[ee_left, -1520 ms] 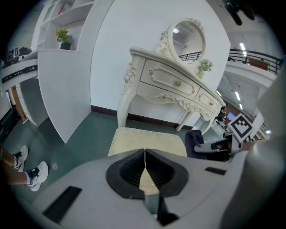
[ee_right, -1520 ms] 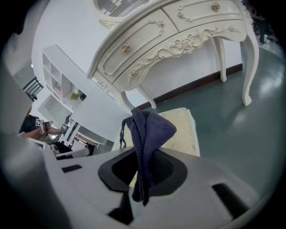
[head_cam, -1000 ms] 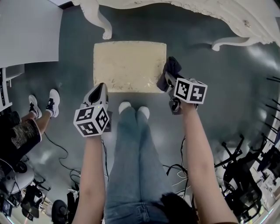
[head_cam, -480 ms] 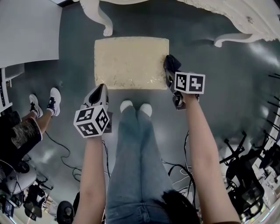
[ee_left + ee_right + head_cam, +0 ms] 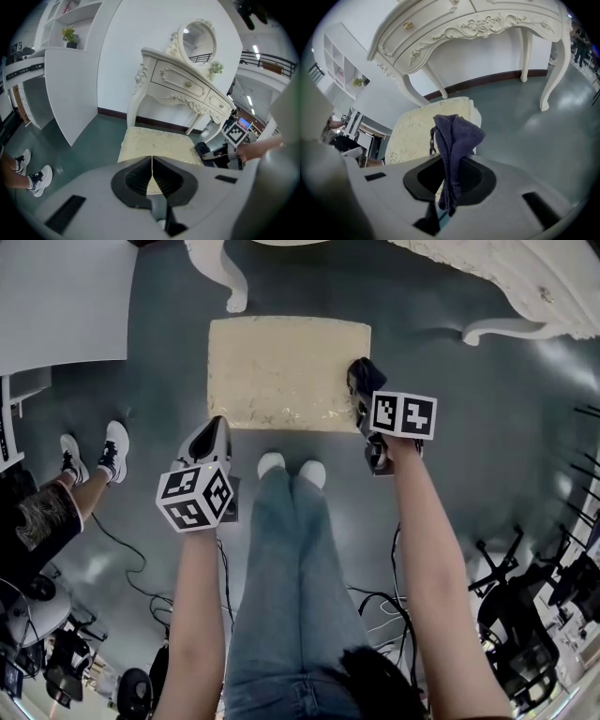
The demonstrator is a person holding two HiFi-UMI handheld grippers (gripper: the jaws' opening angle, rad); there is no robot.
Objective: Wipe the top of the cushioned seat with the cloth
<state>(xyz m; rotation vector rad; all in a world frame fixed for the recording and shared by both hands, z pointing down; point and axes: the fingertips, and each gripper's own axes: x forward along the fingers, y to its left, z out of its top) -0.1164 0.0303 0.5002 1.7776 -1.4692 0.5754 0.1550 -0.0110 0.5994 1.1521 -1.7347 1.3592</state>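
**Cloth at the seat's edge, wiping yet to show**

The dark purple cloth point(image 5: 454, 138) is pinched between the closed jaws of the right gripper point(image 5: 364, 401), its loose folds standing up past the jaw tips. In the head view it sits right at the right-hand edge of the cream rectangular cushioned seat point(image 5: 286, 371), about halfway along that side. Whether it actually touches the fabric cannot be told. No part of the top looks any different from the rest, so I judge the wipe to be at its very start, with the whole top left to cover.

The right forearm reaches forward and slightly inward, pointing its gripper at the seat's right side. The left gripper point(image 5: 214, 435) is held further back, over the grey-green floor point(image 5: 159, 399) just off the seat's near-left corner. Its jaws are pressed together with nothing between them, and it takes no part in the work. The person stands close, white shoes point(image 5: 289, 469) near the seat's front edge, with the white carved dressing table point(image 5: 459, 28) beyond.
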